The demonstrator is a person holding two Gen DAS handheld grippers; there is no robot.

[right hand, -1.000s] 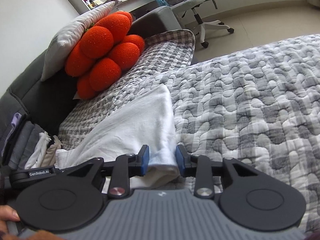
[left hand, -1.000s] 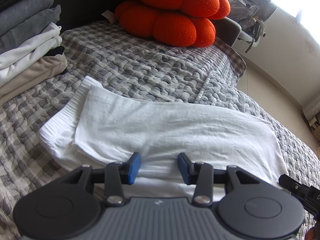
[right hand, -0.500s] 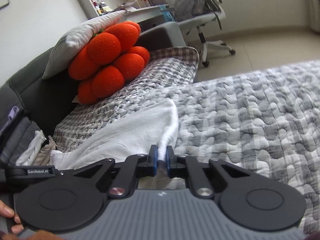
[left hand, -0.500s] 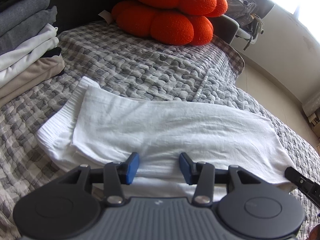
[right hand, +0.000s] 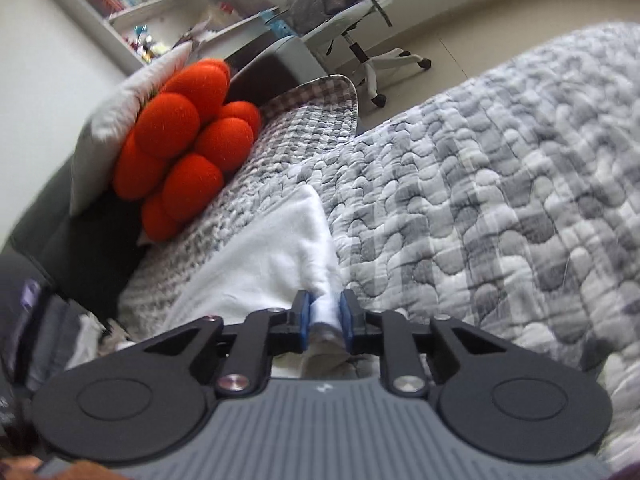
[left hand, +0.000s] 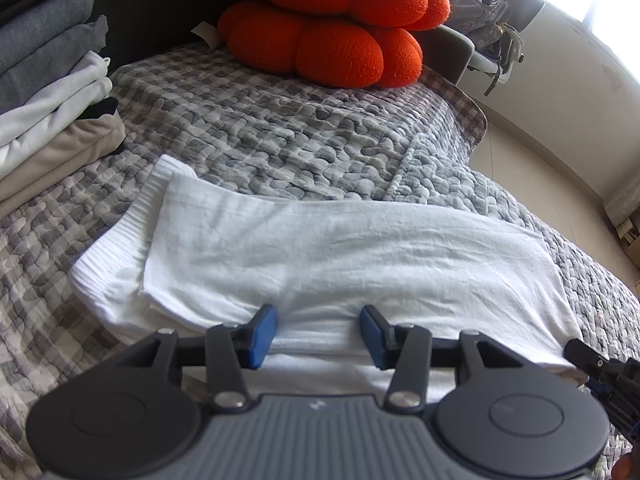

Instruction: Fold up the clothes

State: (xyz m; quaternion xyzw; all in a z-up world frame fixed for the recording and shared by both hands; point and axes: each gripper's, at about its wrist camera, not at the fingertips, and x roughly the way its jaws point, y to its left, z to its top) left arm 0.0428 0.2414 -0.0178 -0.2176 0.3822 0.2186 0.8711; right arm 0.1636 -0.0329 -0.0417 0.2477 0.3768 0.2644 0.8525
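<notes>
Quilted grey bedspread [left hand: 280,132]; left gripper [left hand: 318,334] spread, right gripper [right hand: 325,322] pinching white garment [right hand: 280,256].

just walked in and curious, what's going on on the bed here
A person is folding a white garment on a grey quilted bed, with a gripping tool in each hand. The right tool has a bunched corner of the cloth between its pads; its jaws have just been opening slightly. The left tool sits open over the garment's near edge. Folded clothes are stacked to the left.
</notes>
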